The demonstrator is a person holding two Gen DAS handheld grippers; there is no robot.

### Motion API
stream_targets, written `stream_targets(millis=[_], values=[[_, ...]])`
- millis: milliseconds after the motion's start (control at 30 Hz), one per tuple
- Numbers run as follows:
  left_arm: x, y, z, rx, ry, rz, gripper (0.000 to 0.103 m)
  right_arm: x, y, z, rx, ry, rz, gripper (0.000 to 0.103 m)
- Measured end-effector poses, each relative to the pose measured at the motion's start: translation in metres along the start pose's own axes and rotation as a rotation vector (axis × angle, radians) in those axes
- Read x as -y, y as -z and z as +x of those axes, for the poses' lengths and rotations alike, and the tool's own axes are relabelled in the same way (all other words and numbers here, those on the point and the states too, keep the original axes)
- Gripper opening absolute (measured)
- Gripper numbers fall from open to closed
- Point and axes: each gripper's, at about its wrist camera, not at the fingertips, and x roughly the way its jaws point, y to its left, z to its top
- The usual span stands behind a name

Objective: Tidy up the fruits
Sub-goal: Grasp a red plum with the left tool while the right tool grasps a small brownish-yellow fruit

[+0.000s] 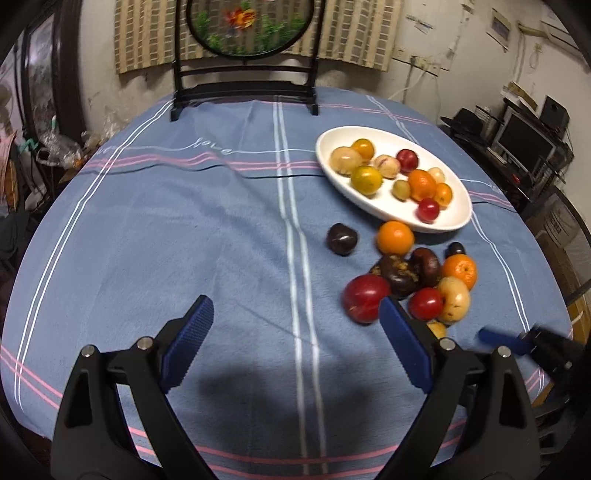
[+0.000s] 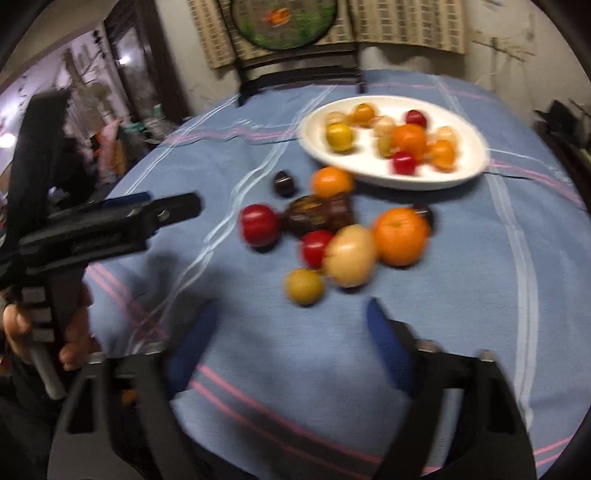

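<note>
A white oval plate (image 1: 454, 218) (image 2: 476, 162) with several small fruits stands at the right of the blue tablecloth. In front of it lies a loose cluster: an orange (image 1: 394, 237), dark purple fruits (image 1: 397, 275), a red plum (image 1: 365, 298) (image 2: 258, 223), a small red fruit (image 1: 424, 302), a tan fruit (image 1: 453, 299) (image 2: 350, 254), a mandarin (image 1: 460, 271) (image 2: 400, 236) and a small yellow fruit (image 2: 303, 285). A lone dark fruit (image 1: 341, 239) lies to the left. My left gripper (image 1: 295, 314) is open and empty, left of the cluster. My right gripper (image 2: 291, 317) is open and empty, just before the yellow fruit.
A dark wooden stand with a round painted screen (image 1: 245, 26) stands at the table's far edge. A desk with a monitor (image 1: 524, 147) is off to the right. The left gripper's body (image 2: 110, 229) shows in the right wrist view.
</note>
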Motion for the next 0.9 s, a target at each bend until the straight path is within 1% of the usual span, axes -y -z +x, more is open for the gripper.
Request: stream_targets(millis=[67,100,233,300,400,500,600,733,800,867,900], values=[[-0.01,0.001,-0.001,0.001,-0.006,-0.024,0.093,0.0,0.001,0.014,-0.034,-0.004,0.011,0.053],[-0.014,0.001,-0.002,0.003,-0.005,-0.033,0.093,0.0,0.0,0.018,-0.039,0.003,0.016,0.052],[-0.021,0.002,-0.005,0.008,0.005,-0.048,0.093,-0.001,-0.009,0.03,-0.016,0.074,0.018,0.046],[-0.018,0.002,-0.004,0.009,0.014,-0.037,0.093,0.0,-0.013,0.037,-0.007,0.112,0.011,0.029],[-0.01,0.003,-0.001,0.004,0.015,-0.01,0.093,0.001,-0.009,0.032,0.0,0.108,0.013,0.029],[-0.001,0.003,0.005,-0.004,0.034,0.012,0.093,0.006,0.0,0.018,-0.004,0.091,0.023,0.028],[0.014,0.003,0.017,-0.017,0.048,0.047,0.093,0.019,0.011,-0.004,0.017,0.116,0.039,0.028],[0.04,0.006,0.038,-0.041,0.024,0.126,0.091,0.041,0.021,-0.016,0.03,0.121,0.091,0.028],[0.047,0.007,0.046,-0.056,0.021,0.154,0.085,0.049,0.023,-0.019,0.038,0.108,0.109,0.028],[0.055,0.008,0.058,-0.085,0.024,0.176,0.073,0.054,0.025,-0.022,0.044,0.094,0.118,0.028],[0.056,0.008,0.063,-0.097,0.024,0.179,0.069,0.055,0.026,-0.023,0.047,0.088,0.121,0.028]])
